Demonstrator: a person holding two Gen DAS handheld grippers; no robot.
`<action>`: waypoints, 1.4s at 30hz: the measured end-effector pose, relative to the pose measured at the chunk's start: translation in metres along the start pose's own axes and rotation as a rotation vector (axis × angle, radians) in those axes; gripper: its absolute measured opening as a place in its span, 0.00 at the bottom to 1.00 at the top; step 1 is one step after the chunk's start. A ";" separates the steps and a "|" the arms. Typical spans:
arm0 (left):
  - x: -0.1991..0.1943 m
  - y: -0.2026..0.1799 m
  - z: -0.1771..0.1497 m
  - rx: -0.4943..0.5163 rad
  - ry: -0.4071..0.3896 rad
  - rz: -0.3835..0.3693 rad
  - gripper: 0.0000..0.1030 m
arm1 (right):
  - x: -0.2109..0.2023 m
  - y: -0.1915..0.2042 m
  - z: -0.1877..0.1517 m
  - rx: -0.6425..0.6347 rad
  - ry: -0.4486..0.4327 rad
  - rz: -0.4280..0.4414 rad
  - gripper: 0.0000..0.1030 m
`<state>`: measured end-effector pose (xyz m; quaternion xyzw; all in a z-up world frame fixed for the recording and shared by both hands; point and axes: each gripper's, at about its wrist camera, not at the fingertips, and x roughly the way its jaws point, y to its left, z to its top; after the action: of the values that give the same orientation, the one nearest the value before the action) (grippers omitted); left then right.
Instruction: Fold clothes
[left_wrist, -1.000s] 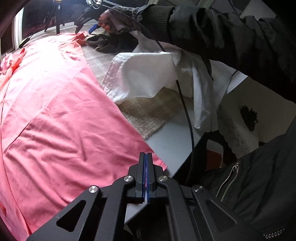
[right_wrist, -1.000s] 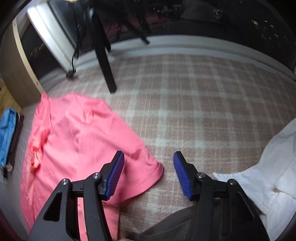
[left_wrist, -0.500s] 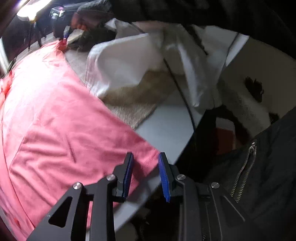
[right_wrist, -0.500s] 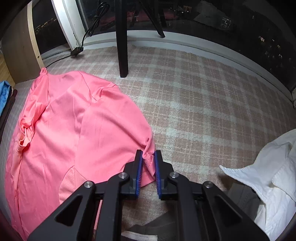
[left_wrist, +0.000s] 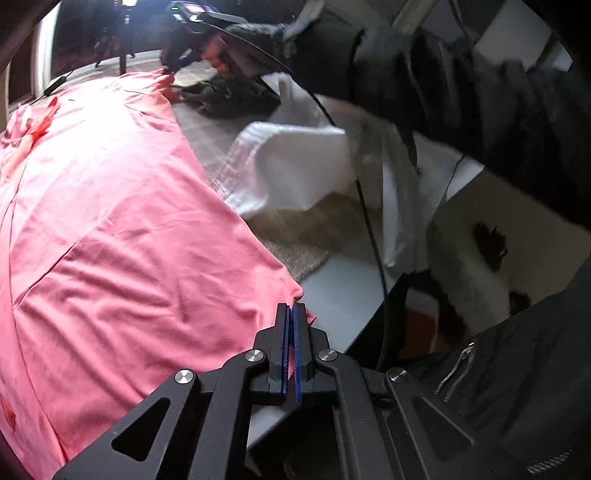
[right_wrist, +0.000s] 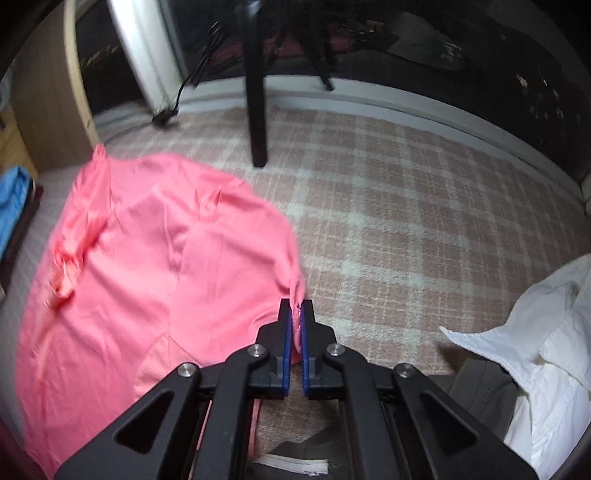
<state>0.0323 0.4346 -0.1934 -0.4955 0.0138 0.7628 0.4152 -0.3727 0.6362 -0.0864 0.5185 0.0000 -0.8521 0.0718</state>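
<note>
A pink shirt (left_wrist: 110, 229) lies spread over a plaid cloth on the table. My left gripper (left_wrist: 291, 314) is shut on the shirt's near corner at the table edge. In the right wrist view the same pink shirt (right_wrist: 155, 258) lies at the left, and my right gripper (right_wrist: 295, 314) is shut on a bunched corner of it, lifting it slightly off the plaid cloth (right_wrist: 406, 221). The right gripper (left_wrist: 173, 68) also shows far off in the left wrist view, at the shirt's far corner.
A white garment (left_wrist: 295, 166) lies beside the pink shirt; it also shows at the right (right_wrist: 546, 332). A dark garment (left_wrist: 229, 96) lies behind it. A black stand leg (right_wrist: 256, 92) rests on the cloth. The table edge (left_wrist: 343, 295) is near my left gripper. A blue item (right_wrist: 13, 206) sits far left.
The left gripper opened, then shut on the shirt's near corner. The right gripper shut on the far corner and has begun lifting it.
</note>
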 end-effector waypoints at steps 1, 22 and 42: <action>-0.003 0.002 0.000 -0.003 -0.005 0.000 0.01 | -0.001 -0.002 0.002 0.017 -0.002 0.004 0.04; -0.081 0.084 -0.072 -0.359 -0.192 0.148 0.01 | -0.019 0.190 0.070 -0.158 -0.025 0.051 0.04; -0.083 0.089 -0.076 -0.332 -0.171 0.123 0.01 | 0.012 0.208 0.000 -0.238 0.193 0.041 0.03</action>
<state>0.0447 0.2925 -0.2033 -0.4889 -0.1175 0.8178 0.2801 -0.3528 0.4289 -0.0818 0.5857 0.0976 -0.7906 0.1498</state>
